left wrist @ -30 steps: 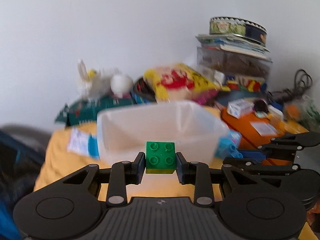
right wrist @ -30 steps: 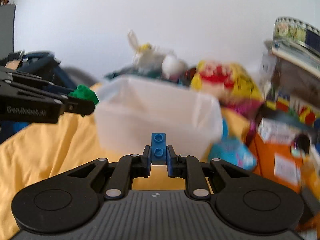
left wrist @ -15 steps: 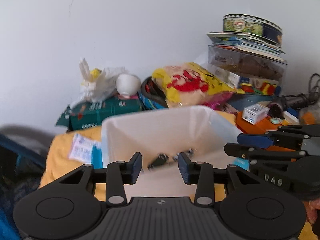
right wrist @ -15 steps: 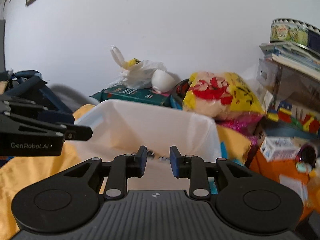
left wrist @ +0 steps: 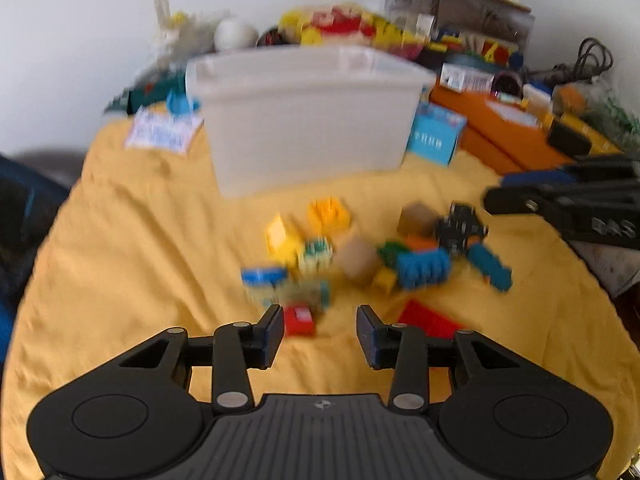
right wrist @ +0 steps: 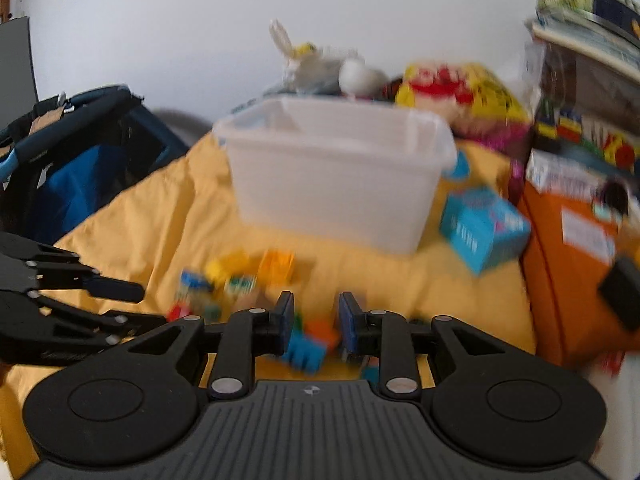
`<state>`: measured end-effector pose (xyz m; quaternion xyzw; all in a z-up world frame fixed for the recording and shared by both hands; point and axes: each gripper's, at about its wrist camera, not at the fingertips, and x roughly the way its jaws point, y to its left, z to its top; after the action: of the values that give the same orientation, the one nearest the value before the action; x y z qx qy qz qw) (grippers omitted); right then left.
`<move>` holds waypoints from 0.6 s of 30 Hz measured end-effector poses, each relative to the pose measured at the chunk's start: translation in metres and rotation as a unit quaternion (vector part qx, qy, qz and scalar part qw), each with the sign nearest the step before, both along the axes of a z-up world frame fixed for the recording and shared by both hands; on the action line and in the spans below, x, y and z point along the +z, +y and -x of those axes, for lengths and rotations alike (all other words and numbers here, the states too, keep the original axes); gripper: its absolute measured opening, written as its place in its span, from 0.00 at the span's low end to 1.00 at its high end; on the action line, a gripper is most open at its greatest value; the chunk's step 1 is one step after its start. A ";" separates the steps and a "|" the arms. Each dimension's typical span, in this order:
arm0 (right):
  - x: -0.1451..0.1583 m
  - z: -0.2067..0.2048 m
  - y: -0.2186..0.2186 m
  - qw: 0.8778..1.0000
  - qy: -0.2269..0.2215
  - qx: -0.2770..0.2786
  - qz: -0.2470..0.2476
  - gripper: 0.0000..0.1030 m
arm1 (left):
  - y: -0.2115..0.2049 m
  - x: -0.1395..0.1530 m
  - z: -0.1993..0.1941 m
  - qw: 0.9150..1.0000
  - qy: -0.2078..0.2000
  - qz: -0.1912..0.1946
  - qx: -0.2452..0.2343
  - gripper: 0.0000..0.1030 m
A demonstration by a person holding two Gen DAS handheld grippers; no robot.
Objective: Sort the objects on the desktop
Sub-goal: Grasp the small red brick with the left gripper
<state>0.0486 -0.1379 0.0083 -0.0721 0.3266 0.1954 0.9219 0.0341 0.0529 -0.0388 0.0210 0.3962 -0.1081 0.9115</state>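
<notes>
The left claw (left wrist: pixel 320 330) is seen with its jaws apart and nothing gripped, a small red brick (left wrist: pixel 299 320) lying on the yellow cloth (left wrist: pixel 140 240) just beside its left finger. The right claw (right wrist: pixel 312 320) is likewise held open and empty above a blue brick (right wrist: pixel 306 350) and an orange one (right wrist: pixel 322 330). The scattered brick pile (left wrist: pixel 360 252) is spread at 12 o'clock of the left claw, and beyond it the white plastic bin (left wrist: pixel 304 120) is set on the desk.

1. I'm over the yellow cloth (left wrist: pixel 132 240), soft, matt, lightly creased.
2. The tub (left wrist: pixel 304 120) looks like frosted, translucent plastic, smooth.
3. The toy bricks (left wrist: pixel 422 266) read as hard, studded plastic.
4. My left gripper (left wrist: pixel 320 330) is matt black plastic with metal rivets.
</notes>
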 end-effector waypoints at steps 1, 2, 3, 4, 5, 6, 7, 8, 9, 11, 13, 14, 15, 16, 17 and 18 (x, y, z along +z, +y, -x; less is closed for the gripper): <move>-0.005 0.005 0.000 1.000 0.007 0.001 0.003 0.27 | 0.000 -0.004 0.000 1.000 0.002 0.000 0.002 0.43; -0.009 0.010 0.001 1.000 0.012 0.002 0.009 0.27 | 0.000 -0.009 -0.002 1.000 0.004 -0.003 0.007 0.43; -0.012 0.014 0.001 1.000 0.015 0.001 0.016 0.27 | -0.001 -0.013 -0.005 1.000 0.007 -0.006 0.013 0.43; -0.016 0.019 0.001 1.000 0.019 0.001 0.019 0.27 | -0.001 -0.016 -0.008 1.000 0.009 -0.006 0.017 0.43; -0.018 0.022 0.001 1.000 0.023 0.001 0.018 0.27 | -0.001 -0.020 -0.013 1.000 0.010 -0.009 0.022 0.42; -0.019 0.025 0.001 0.999 0.027 0.002 0.018 0.27 | -0.002 -0.022 -0.017 1.000 0.010 -0.014 0.026 0.42; -0.021 0.028 0.002 0.999 0.028 0.002 0.020 0.27 | -0.003 -0.025 -0.022 0.999 0.010 -0.019 0.030 0.42; -0.022 0.032 0.002 0.999 0.027 0.003 0.024 0.27 | -0.003 -0.028 -0.024 0.999 0.011 -0.021 0.032 0.41; -0.023 0.034 0.003 0.999 0.027 0.004 0.027 0.27 | -0.003 -0.032 -0.028 0.999 0.014 -0.023 0.034 0.35; -0.025 0.039 0.003 0.999 0.030 0.005 0.027 0.27 | -0.002 -0.037 -0.032 0.999 0.026 -0.019 0.031 0.23; -0.026 0.042 0.003 0.999 0.031 0.006 0.027 0.27 | 0.001 -0.035 -0.029 0.999 0.028 -0.005 0.029 0.23; -0.026 0.043 0.003 0.999 0.031 0.006 0.027 0.27 | 0.002 -0.032 -0.025 0.999 0.027 -0.003 0.025 0.23; -0.027 0.043 0.003 0.999 0.031 0.006 0.028 0.27 | 0.001 -0.029 -0.020 0.999 0.025 -0.001 0.021 0.23; -0.028 0.042 0.003 0.999 0.032 0.006 0.028 0.27 | 0.001 -0.026 -0.014 1.000 0.024 0.001 0.014 0.23; -0.029 0.042 0.003 0.999 0.034 0.006 0.029 0.27 | 0.001 -0.023 -0.008 1.000 0.027 0.004 0.009 0.23; -0.030 0.041 0.003 0.999 0.035 0.006 0.030 0.27 | 0.001 -0.022 -0.001 0.999 0.031 0.009 0.004 0.23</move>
<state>0.0075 -0.1353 -0.0217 -0.0951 0.3639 0.1928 0.9063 0.0355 0.0536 -0.0604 0.0080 0.4233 -0.1091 0.8993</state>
